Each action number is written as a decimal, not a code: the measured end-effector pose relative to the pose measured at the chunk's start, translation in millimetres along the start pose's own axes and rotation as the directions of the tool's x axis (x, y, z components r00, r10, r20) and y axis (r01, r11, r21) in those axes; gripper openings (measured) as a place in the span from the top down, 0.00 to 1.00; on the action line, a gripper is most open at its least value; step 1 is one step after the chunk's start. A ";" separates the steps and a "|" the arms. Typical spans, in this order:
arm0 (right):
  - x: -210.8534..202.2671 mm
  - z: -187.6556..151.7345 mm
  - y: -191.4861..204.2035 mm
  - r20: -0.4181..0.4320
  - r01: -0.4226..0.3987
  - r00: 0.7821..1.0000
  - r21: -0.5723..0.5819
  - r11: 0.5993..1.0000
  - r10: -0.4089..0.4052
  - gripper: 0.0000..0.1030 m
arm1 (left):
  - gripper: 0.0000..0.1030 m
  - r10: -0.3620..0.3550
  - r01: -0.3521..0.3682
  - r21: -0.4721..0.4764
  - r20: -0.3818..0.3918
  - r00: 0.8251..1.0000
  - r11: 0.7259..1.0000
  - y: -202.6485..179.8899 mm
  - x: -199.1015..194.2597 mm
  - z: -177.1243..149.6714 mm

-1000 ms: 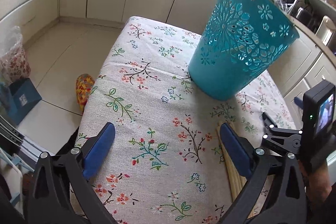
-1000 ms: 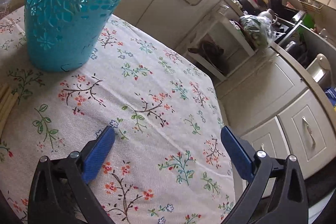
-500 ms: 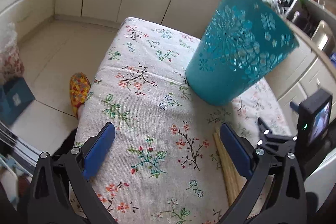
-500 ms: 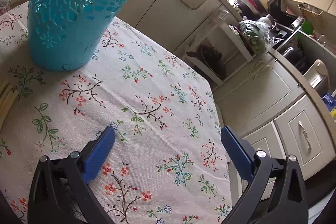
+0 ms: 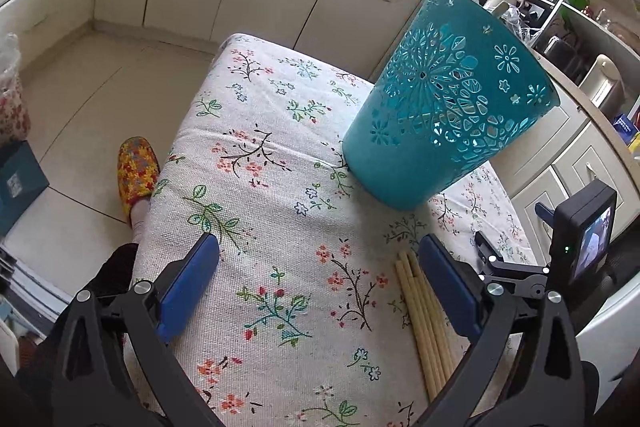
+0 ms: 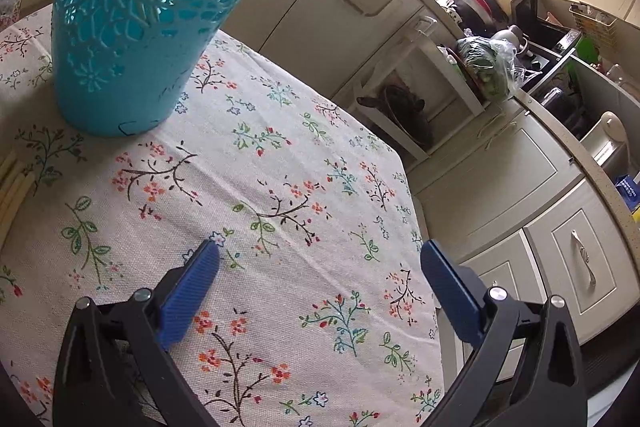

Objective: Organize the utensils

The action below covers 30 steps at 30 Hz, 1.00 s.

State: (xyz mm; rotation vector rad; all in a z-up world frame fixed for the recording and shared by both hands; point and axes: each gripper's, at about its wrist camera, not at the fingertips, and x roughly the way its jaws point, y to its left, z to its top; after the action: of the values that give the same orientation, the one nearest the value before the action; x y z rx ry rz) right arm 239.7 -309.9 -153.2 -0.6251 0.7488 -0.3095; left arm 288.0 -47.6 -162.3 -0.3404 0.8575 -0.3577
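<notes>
Teal plastic basket (image 5: 444, 115) stands upright on the floral tablecloth (image 5: 260, 211), chopsticks (image 5: 424, 323) lying flat near its base. Over the past second the left gripper (image 5: 316, 287) has drawn back slightly; both it and the right gripper (image 6: 318, 291) gape wide, empty. Picking hasn't begun.

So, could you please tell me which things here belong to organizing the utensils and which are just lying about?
Part of the job:
- bundle of chopsticks lying on the tablecloth
- teal basket standing upright
- left hand-held gripper and right hand-held gripper, both open

Just lying about:
- floral tablecloth
- bagged greens on the counter
- slipper on the floor
</notes>
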 end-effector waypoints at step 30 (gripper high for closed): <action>-1.2 -0.7 0.8 0.000 0.001 1.000 0.001 1.000 -0.001 0.06 | 0.07 0.040 -0.040 0.015 0.001 0.999 0.999 -7.4 3.8 -0.5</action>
State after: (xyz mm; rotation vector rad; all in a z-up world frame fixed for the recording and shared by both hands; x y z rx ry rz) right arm 238.4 -309.0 -153.4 -0.6242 0.7486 -0.3112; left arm 288.7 -55.9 -162.0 -0.3090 0.8599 -0.3266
